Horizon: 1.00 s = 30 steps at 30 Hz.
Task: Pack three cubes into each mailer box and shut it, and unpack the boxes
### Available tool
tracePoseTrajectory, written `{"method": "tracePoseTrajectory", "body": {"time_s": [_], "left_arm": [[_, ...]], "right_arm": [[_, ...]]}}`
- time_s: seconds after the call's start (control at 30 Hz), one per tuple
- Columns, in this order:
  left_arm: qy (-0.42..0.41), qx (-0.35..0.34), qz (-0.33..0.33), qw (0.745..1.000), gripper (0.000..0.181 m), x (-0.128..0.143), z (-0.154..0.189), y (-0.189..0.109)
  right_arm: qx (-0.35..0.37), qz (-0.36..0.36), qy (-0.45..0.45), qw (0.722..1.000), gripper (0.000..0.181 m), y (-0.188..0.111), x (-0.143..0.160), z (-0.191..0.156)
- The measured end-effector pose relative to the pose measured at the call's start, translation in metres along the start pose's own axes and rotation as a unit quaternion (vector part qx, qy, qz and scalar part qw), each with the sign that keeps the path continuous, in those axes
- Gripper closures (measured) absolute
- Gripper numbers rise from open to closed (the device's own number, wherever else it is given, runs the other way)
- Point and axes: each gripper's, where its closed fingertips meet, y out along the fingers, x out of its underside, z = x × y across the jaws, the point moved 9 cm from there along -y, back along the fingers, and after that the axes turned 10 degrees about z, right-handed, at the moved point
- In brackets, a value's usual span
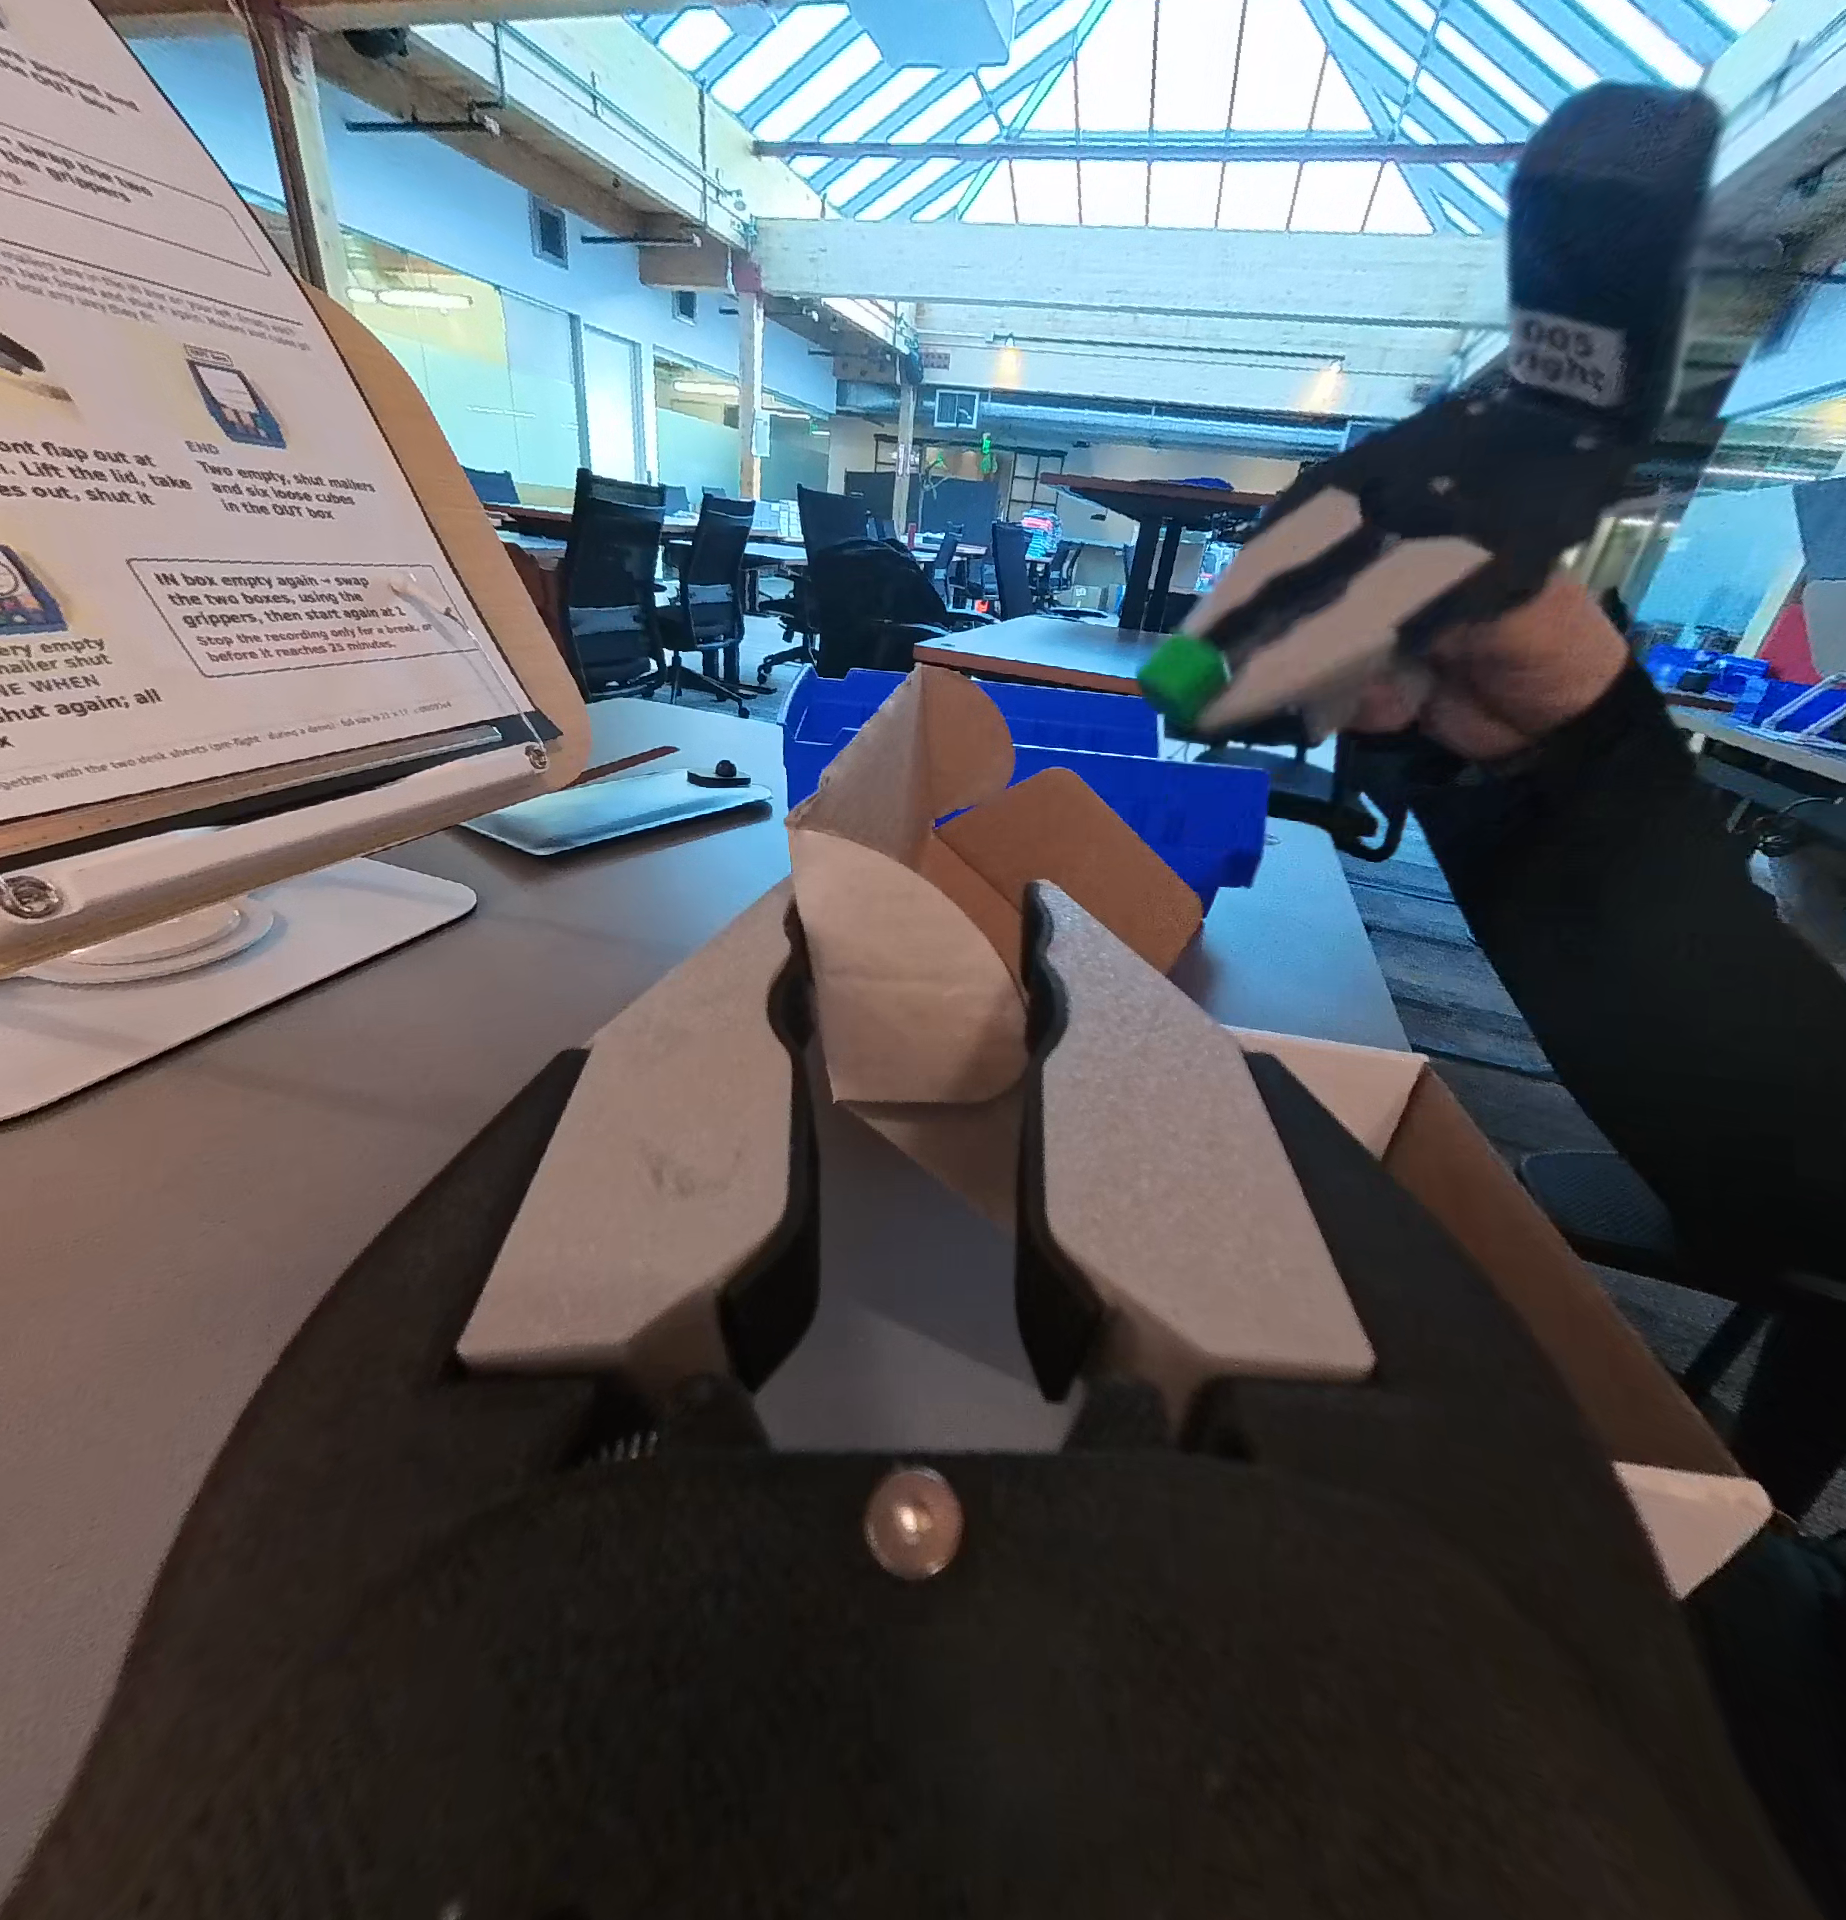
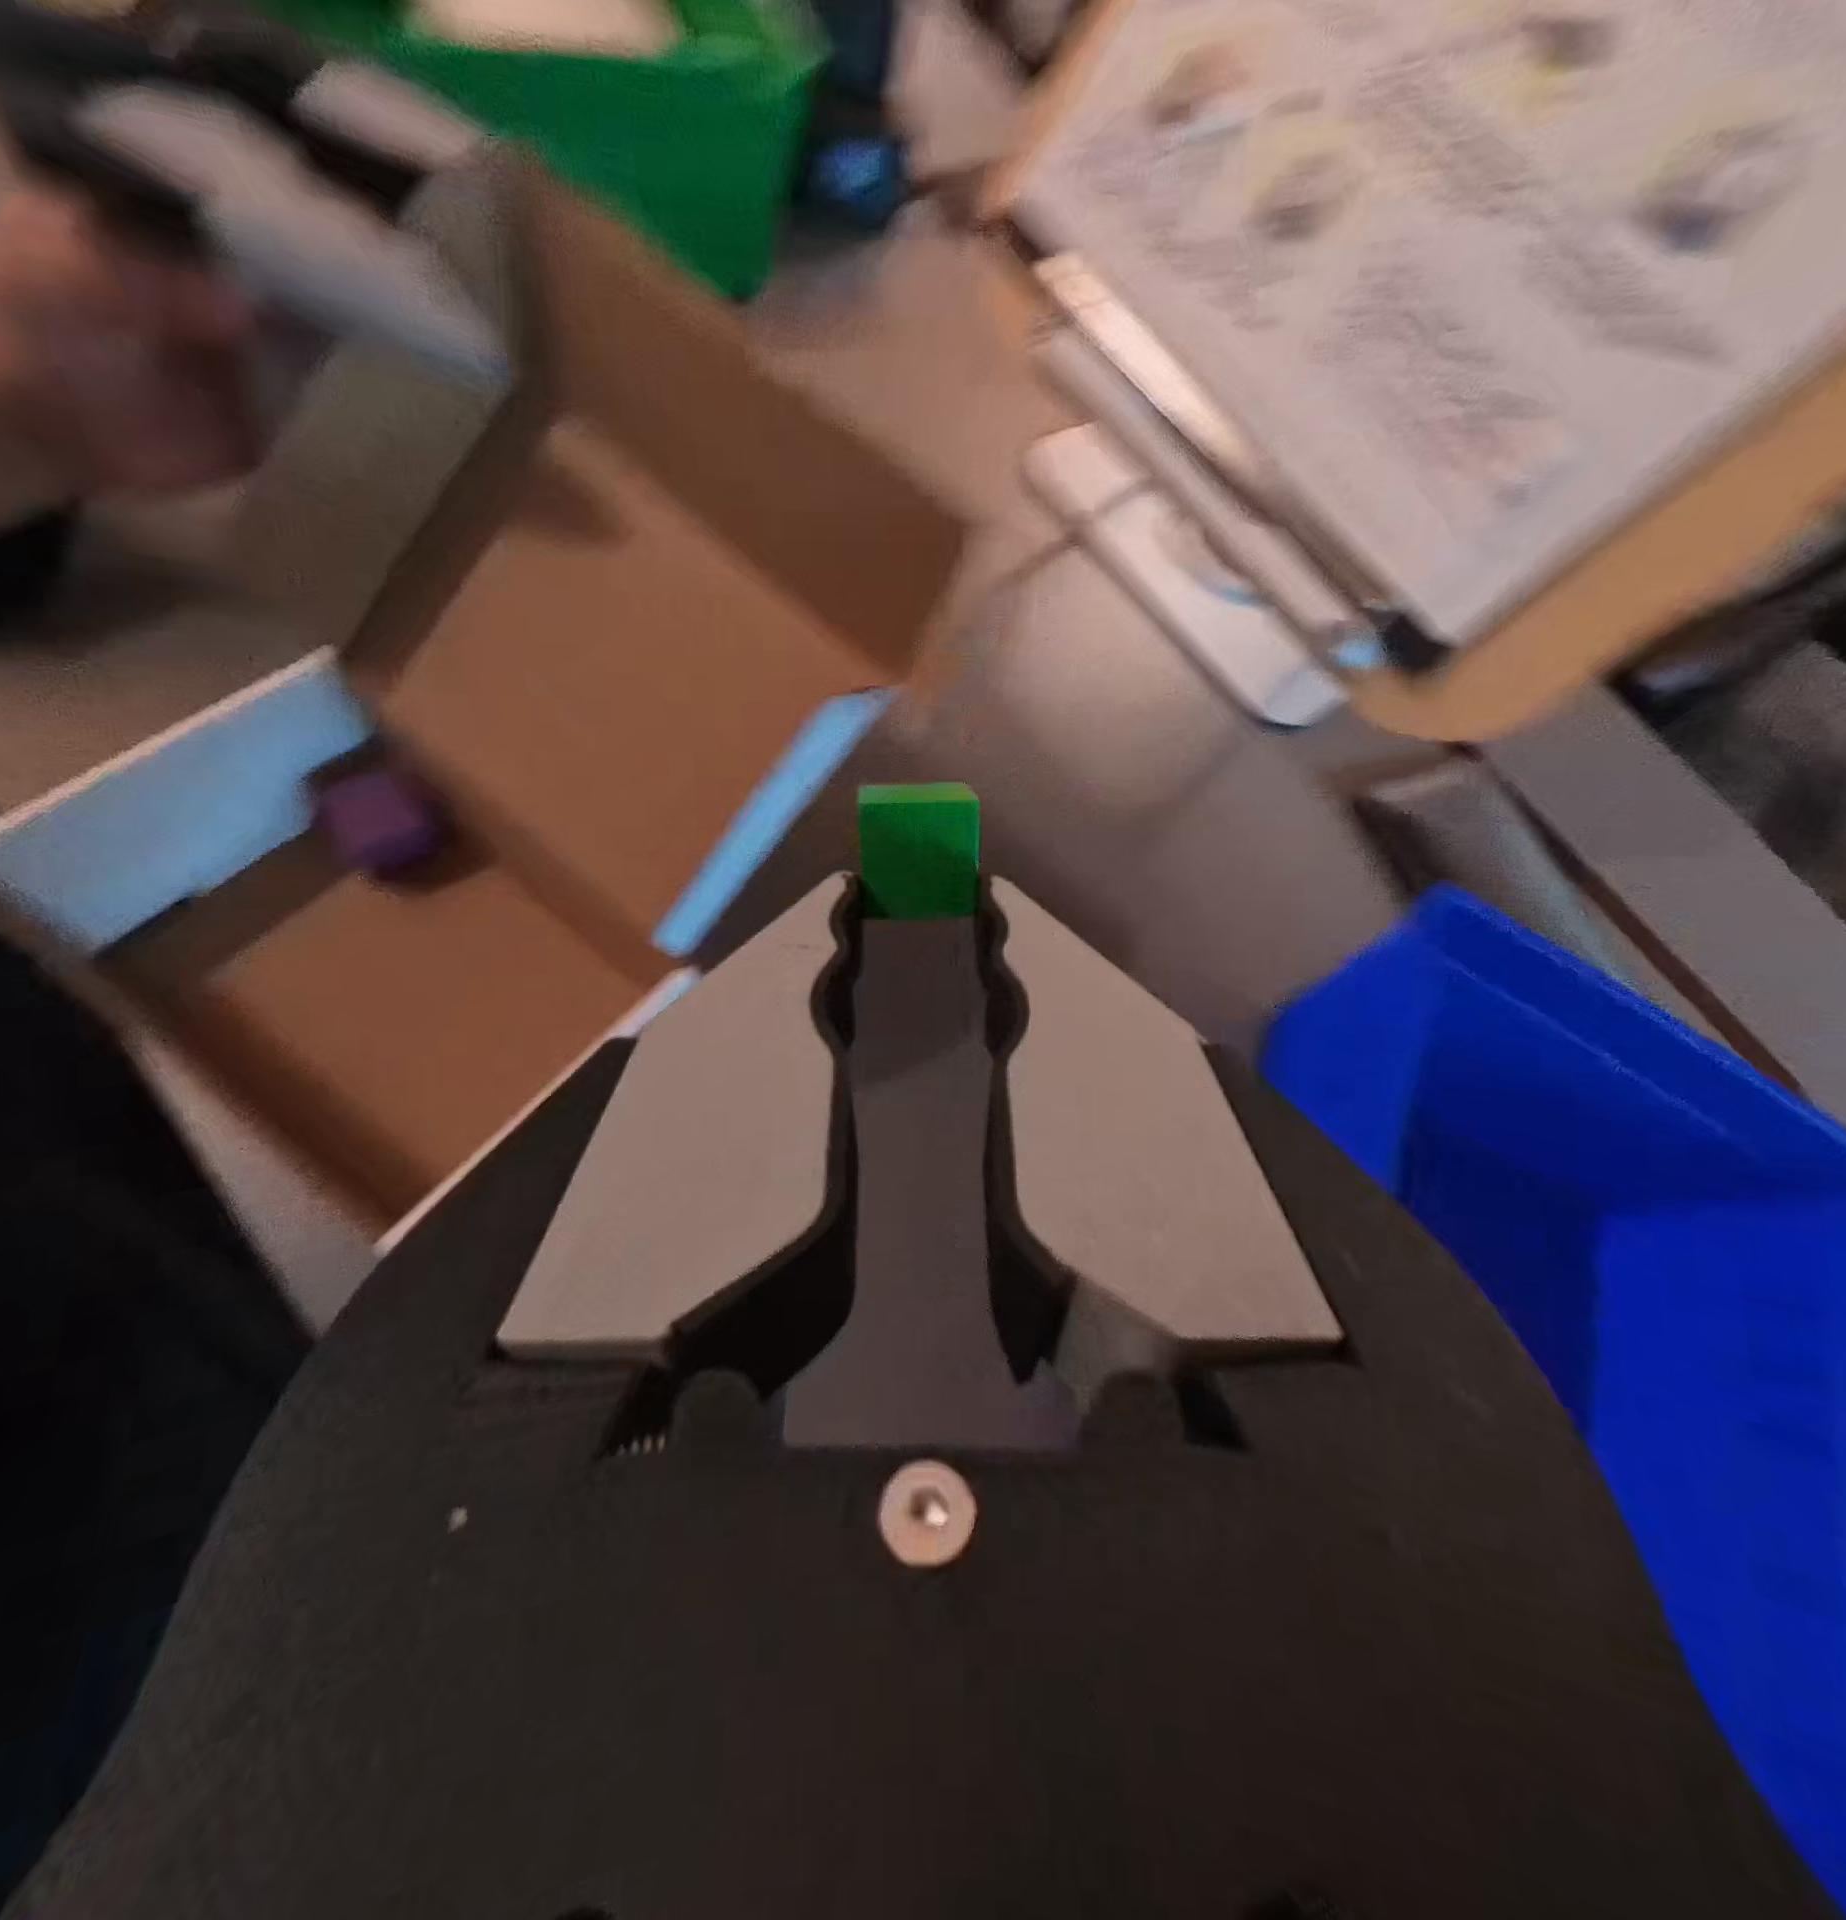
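My left gripper point(image 1: 914, 966) is shut on the raised lid flap point(image 1: 903, 987) of an open cardboard mailer box point(image 1: 1542, 1247) and holds it up. It also shows, blurred, at the upper left of the right wrist view point(image 2: 306, 270). My right gripper point(image 2: 917, 894) is shut on a green cube point(image 2: 917, 847) and holds it in the air just right of the open mailer box point(image 2: 586, 665). In the left wrist view this gripper point(image 1: 1194, 681) with the green cube point(image 1: 1184, 675) is high at the right. A purple cube point(image 2: 379, 826) lies inside the box.
A blue bin point(image 1: 1085, 769) stands behind the box and shows in the right wrist view point(image 2: 1625, 1195) too. A green bin point(image 2: 638, 114) is at the far side. An instruction sheet on a stand point(image 1: 171, 468) is at the left on the grey desk point(image 1: 275, 1195). A person's dark sleeve point(image 1: 1677, 987) is at the right. My right fingertips sit around 20 centimetres from my left ones.
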Motion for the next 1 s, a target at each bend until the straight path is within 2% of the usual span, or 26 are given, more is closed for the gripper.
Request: {"method": "tracePoseTrajectory", "body": {"time_s": [0.07,0.1,0.17,0.23,0.37,0.63,0.7,0.8,1.0], "left_arm": [[-0.001,-0.001,0.000,1.000,0.143,0.000,0.000,0.000],[0.000,-0.002,0.000,1.000,0.143,0.000,-0.001,0.000],[0.001,-0.003,0.000,1.000,0.143,0.000,-0.001,-0.001],[0.001,-0.003,0.000,1.000,0.143,0.000,-0.001,0.000],[-0.002,-0.001,0.001,1.000,0.143,0.000,-0.001,0.000],[-0.001,-0.001,0.002,1.000,0.143,0.000,0.000,0.000],[-0.003,-0.001,0.002,1.000,0.143,0.000,0.000,0.000],[0.000,0.000,0.002,1.000,0.143,0.000,0.000,0.000],[-0.001,0.000,0.002,1.000,0.143,0.000,0.000,0.000]], "right_arm": [[0.107,0.025,0.046,0.993,0.162,-0.024,0.011,0.037],[0.170,0.015,0.059,0.983,0.162,-0.037,0.023,0.055],[0.270,-0.043,0.077,0.959,0.162,-0.061,0.055,0.085],[0.322,-0.099,0.102,0.936,0.162,-0.080,0.087,0.106],[0.354,-0.173,0.169,0.903,0.162,-0.098,0.138,0.128],[0.359,-0.207,0.266,0.870,0.162,-0.096,0.183,0.142],[0.369,-0.200,0.284,0.862,0.162,-0.099,0.188,0.145],[0.373,-0.170,0.310,0.858,0.152,-0.103,0.190,0.148],[0.387,-0.113,0.289,0.869,0.157,-0.107,0.170,0.147]]}}
